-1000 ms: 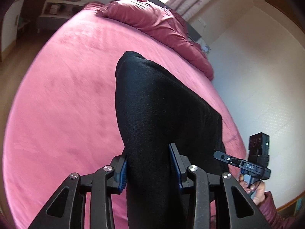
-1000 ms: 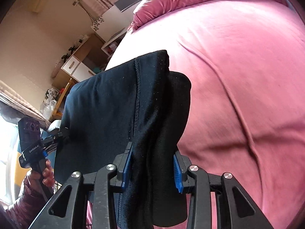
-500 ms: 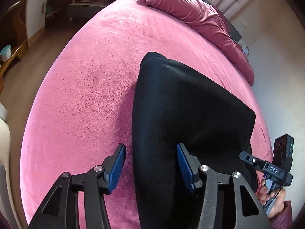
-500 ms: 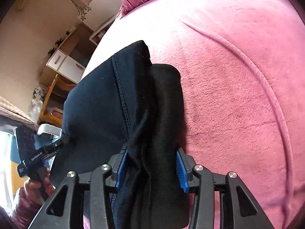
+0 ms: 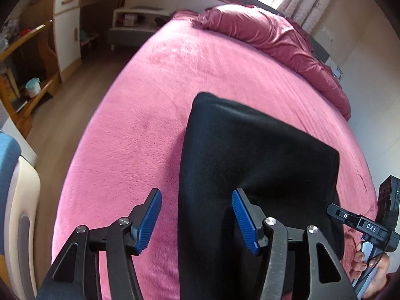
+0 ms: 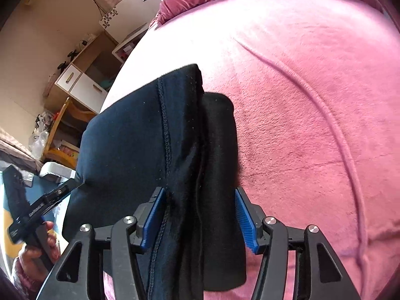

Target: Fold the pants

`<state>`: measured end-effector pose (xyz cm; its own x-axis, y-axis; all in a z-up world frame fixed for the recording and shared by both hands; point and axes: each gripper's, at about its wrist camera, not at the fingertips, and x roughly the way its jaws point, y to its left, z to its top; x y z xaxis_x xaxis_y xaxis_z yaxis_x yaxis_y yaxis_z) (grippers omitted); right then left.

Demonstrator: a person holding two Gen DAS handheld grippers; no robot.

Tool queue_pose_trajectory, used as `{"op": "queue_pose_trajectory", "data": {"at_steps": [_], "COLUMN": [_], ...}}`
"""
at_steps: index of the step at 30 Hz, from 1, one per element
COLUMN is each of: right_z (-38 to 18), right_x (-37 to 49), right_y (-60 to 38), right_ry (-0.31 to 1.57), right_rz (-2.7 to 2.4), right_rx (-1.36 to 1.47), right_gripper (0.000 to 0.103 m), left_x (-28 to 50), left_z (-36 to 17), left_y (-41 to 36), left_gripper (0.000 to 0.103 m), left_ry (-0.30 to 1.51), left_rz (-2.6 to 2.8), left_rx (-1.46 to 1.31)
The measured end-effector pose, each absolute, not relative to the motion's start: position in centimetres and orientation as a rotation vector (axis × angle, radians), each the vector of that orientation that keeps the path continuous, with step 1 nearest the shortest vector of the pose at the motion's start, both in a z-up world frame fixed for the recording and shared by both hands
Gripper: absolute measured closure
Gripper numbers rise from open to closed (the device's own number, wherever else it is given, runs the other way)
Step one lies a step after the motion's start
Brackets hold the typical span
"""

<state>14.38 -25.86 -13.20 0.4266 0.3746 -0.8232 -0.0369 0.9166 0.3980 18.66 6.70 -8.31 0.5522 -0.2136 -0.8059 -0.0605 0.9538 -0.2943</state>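
Observation:
The black pants lie folded in a thick stack on the pink bed. My left gripper is open, its blue pads wide apart; the stack's near edge lies between them and a strip of bedspread shows beside the left pad. In the right wrist view the pants show a stitched seam and several layers. My right gripper has its pads on both sides of the stack's edge, spread a little wider than the cloth. Each gripper shows in the other's view: the right one, the left one.
A bunched pink duvet lies at the head of the bed. Wooden shelves and a white cabinet stand beyond the bed's left edge, above wood floor. A long crease runs across the bedspread to the right of the pants.
The pants have come down from hanging onto the bed. My left gripper has opened and let go of the cloth. My right gripper's pads have spread apart.

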Motion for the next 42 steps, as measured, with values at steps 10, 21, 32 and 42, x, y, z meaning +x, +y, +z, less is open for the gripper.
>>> {"op": "queue_pose_trajectory", "data": {"at_steps": [10, 21, 32, 42], "right_z": [-8.9, -7.2, -5.8, -1.8], "right_x": [9.7, 5.4, 1.9, -1.2], "right_y": [-24.9, -20.4, -17.0, -14.2], "right_ry": [0.982, 0.907, 0.852, 0.747], "right_rz": [0.141, 0.107, 0.011, -0.015], "right_rx": [0.207, 0.124, 0.054, -0.014], "right_gripper": [0.042, 0.039, 0.034, 0.025], "left_x": [13.8, 9.2, 6.1, 3.4], "left_z": [-5.1, -3.7, -3.3, 0.3], "left_y": [4.5, 3.5, 2.4, 0.6], "left_gripper": [0.041, 0.041, 0.041, 0.041], "left_ry": [0.858, 0.805, 0.755, 0.65], "left_rz": [-0.058, -0.032, 0.028, 0.01], "left_rx": [-0.231, -0.185, -0.167, -0.145]}}
